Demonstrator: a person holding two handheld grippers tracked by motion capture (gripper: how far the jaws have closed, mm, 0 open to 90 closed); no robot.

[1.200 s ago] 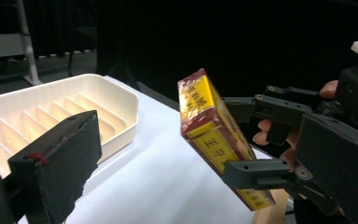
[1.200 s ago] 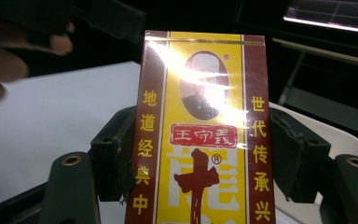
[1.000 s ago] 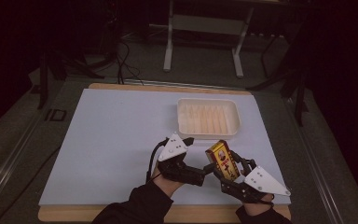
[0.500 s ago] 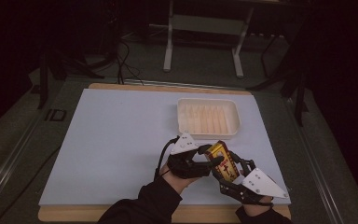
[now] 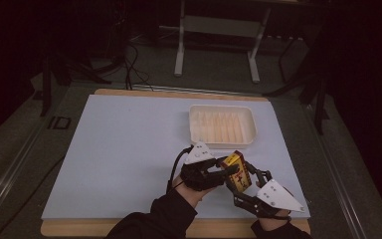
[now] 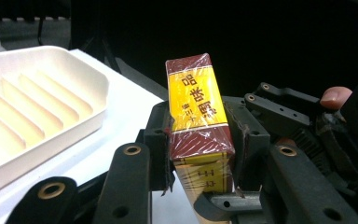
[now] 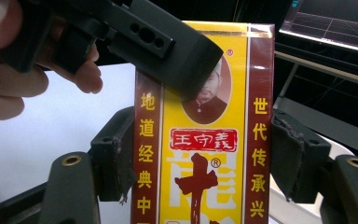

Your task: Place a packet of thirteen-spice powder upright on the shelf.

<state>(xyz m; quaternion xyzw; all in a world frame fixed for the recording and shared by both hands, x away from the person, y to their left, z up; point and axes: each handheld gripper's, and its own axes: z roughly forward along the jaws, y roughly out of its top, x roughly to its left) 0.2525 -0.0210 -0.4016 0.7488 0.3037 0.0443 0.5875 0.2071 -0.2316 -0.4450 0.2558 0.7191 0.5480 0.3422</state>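
A yellow and dark red box [image 5: 238, 168] with Chinese print stands upright just above the table's near right part. My right gripper [image 5: 246, 185] is shut on it from the near right, and in the right gripper view [image 7: 205, 158] its pads press the box's [image 7: 200, 140] two narrow sides. My left gripper [image 5: 224, 173] comes in from the left. Its jaws have just been closing, and in the left gripper view [image 6: 200, 142] its pads clamp the box [image 6: 196, 100] at mid height. One black finger [image 7: 168, 46] of the left gripper lies across the box's top.
A white ribbed tray [image 5: 222, 125] sits on the pale blue mat [image 5: 119, 159] just beyond the grippers, and its rim [image 6: 65, 65] is close on the left. The table's near and right edges are close. Dark stands and cables lie on the floor beyond.
My left gripper has moved right to the box and closed on it; a second ago it stood open beside it. The right gripper has kept still with the box.
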